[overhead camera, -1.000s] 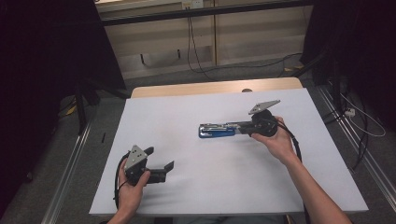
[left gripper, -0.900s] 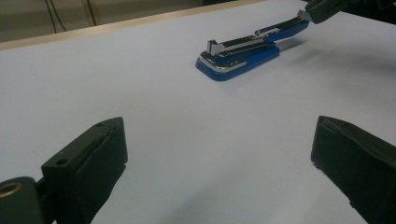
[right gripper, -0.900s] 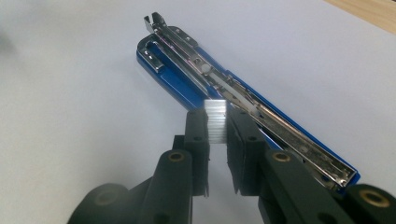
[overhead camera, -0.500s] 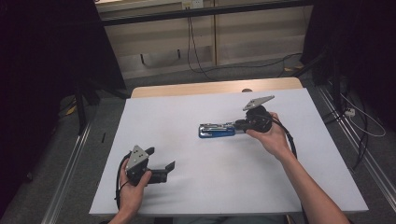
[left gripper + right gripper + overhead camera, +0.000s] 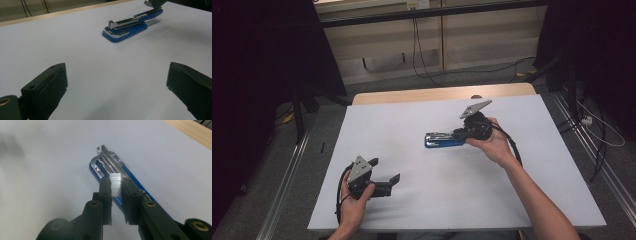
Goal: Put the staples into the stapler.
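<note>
Near the middle of the white-covered table (image 5: 522,195), blue metal stapler (image 5: 443,140) lying opened, right claw (image 5: 116,185) just above its rear end, clamped on a silvery strip of staples (image 5: 115,182), left claw (image 5: 387,175) well apart from the stapler, gaping empty.

in my high view the right claw (image 5: 458,134) is sitting over the rear of the blue stapler (image 5: 439,141), so i'm not seeing what it is pinching there; the strip of staples (image 5: 115,183) is too small to make out. in the right gripper view the jaws are covering the stapler's back half, and the strip's lower end is disappearing between them. in the left gripper view the top edge is cutting off the stapler's (image 5: 126,27) raised rear, and both jaws are running out of frame.
</note>
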A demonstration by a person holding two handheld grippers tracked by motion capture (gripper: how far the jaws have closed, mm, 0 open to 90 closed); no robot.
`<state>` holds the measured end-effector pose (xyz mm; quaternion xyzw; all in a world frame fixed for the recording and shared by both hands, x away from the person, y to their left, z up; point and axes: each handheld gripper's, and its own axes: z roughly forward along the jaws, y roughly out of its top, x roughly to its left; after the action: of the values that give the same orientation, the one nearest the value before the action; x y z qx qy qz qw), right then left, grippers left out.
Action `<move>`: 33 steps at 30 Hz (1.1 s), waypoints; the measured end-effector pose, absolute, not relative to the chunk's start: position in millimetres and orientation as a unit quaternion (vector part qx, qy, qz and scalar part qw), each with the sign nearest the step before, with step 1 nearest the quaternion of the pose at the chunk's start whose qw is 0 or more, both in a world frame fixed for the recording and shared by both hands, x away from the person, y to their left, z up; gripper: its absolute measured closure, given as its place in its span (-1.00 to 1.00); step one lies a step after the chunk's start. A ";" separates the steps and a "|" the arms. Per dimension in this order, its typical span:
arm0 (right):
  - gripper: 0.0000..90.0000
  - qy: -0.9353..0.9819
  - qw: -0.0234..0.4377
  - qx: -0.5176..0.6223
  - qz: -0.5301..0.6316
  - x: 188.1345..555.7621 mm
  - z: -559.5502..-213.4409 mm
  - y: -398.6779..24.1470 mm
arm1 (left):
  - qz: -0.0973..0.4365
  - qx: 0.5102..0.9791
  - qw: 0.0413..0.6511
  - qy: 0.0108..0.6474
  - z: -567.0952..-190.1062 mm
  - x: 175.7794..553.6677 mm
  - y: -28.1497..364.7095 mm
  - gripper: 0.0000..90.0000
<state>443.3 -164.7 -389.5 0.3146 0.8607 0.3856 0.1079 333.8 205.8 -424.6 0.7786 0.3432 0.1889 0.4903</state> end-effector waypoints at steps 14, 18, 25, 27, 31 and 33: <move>0.76 0.859 0.112 0.327 0.378 463.3 -388.2 -151.3 | 0.185 0.780 0.489 0.344 -425.2 334.0 205.1 -0.92; 0.76 0.861 0.114 0.325 0.374 469.2 -386.3 -146.2 | 0.186 0.780 0.490 0.343 -425.1 333.9 205.4 -0.92; 0.76 0.871 0.116 0.305 0.368 478.2 -385.1 -132.4 | 0.183 0.781 0.489 0.343 -425.2 333.8 205.5 -0.92; 0.76 0.873 0.115 0.299 0.368 480.3 -385.4 -128.5 | 0.183 0.780 0.490 0.343 -425.1 333.6 205.7 -0.92; 0.76 0.875 0.106 0.296 0.367 484.2 -387.5 -122.9 | 0.184 0.779 0.491 0.343 -425.1 333.6 206.0 -0.92; 0.76 0.875 0.102 0.295 0.369 485.9 -389.2 -121.0 | 0.184 0.779 0.491 0.343 -425.0 333.6 206.0 -0.92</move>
<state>485.9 -121.0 -389.2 0.2952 0.8752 0.3695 0.1016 333.6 206.0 -425.0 0.7790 0.3430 0.1844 0.4914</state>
